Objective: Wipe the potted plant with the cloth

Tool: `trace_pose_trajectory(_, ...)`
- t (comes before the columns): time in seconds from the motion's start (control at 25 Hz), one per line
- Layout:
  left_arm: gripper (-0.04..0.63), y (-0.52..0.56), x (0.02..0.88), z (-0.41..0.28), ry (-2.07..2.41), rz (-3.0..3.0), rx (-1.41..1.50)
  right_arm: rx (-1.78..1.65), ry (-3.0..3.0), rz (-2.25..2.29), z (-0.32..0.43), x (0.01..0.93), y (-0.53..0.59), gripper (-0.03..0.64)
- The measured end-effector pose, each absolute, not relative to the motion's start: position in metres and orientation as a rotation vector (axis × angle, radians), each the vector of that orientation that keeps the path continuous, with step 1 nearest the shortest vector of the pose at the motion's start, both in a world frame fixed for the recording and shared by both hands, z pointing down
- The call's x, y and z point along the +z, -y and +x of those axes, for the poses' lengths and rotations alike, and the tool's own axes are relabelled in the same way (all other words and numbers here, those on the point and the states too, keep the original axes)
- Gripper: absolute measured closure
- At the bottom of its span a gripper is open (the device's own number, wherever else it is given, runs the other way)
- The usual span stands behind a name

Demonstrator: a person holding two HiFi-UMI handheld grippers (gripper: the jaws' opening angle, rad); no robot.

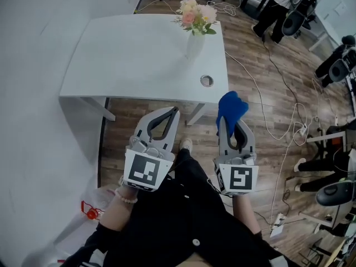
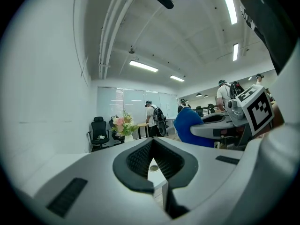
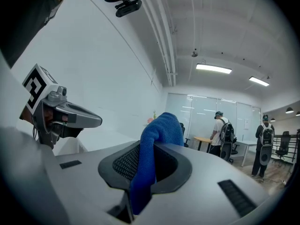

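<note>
Though the cloth (image 1: 231, 109) covers the tips of the right gripper (image 1: 231, 125) from above, its own view shows them pinching it; the left gripper (image 1: 174, 112) is pressed together, empty; the potted plant (image 1: 196, 20) stands well ahead.

Floor (image 1: 167, 109) gap before table (image 1: 139, 60); bare tabletop reaches potted plant (image 1: 196, 29) at far right edge; wall (image 1: 33, 65) hems left.

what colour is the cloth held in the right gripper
Plain blue. The cloth shows best in the right gripper view.
</note>
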State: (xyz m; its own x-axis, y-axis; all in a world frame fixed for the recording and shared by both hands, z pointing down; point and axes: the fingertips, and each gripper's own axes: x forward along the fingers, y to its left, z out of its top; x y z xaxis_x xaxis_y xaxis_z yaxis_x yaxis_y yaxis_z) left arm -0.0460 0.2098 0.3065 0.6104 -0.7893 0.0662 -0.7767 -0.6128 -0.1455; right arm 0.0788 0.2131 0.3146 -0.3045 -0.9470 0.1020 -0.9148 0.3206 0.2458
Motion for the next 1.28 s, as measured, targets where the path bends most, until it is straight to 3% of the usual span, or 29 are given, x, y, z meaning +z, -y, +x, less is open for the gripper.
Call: trace_pose_trajectory(1.28,0.591,-0.032,0.316,0.006,-1.575,-2.626,-0.264,-0.164,2.524,1.497,0.14,0.318,-0.017,0.54)
